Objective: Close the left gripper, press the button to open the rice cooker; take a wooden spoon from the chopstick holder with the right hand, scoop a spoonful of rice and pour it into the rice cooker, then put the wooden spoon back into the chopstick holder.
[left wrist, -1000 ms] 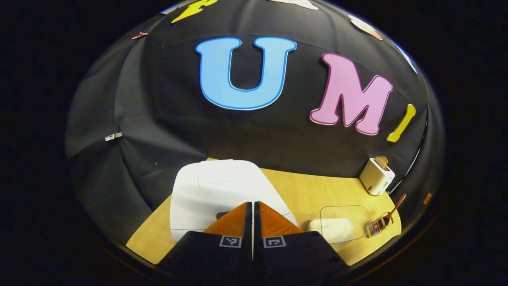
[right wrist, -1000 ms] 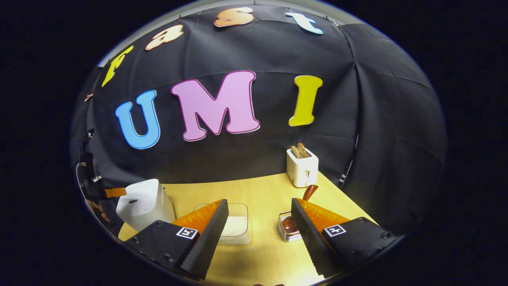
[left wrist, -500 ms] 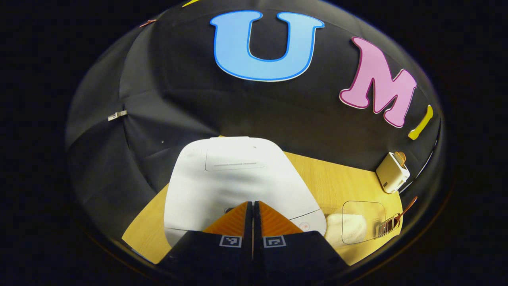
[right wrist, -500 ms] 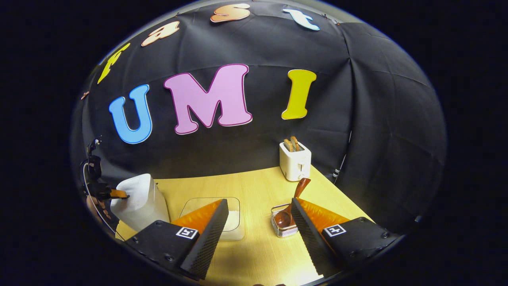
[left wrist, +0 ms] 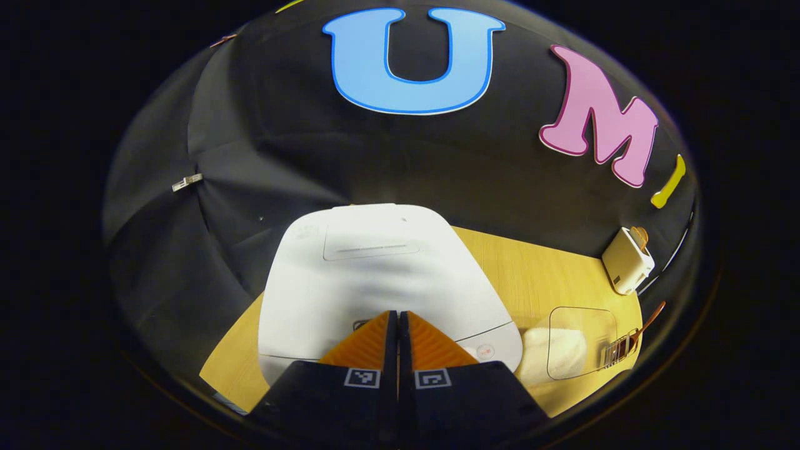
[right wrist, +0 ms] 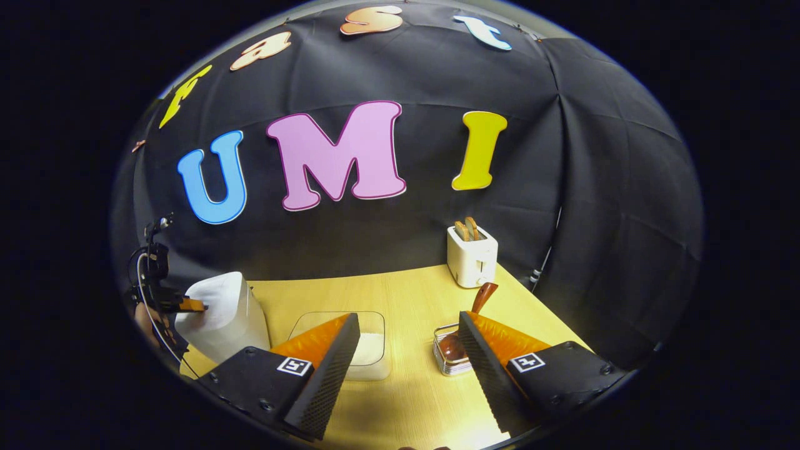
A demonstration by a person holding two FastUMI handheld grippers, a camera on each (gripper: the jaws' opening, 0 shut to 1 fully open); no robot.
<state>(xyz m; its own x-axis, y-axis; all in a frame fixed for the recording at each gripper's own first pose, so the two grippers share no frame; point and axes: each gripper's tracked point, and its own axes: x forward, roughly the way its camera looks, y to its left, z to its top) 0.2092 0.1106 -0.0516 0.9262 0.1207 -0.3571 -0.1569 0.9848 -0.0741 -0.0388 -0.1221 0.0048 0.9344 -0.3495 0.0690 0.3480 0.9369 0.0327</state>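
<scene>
Left hand-held gripper (left wrist: 398, 314) held with fingers pressed together, forming blunt tip for button at front of rice cooker (left wrist: 375, 275); lid seen down. Right hand-held gripper (right wrist: 409, 325) kept spread near wooden spoon (right wrist: 469, 319), stood in chopstick holder (right wrist: 451, 357) on tabletop (right wrist: 406, 300); rice container (right wrist: 369, 347) beside.
</scene>
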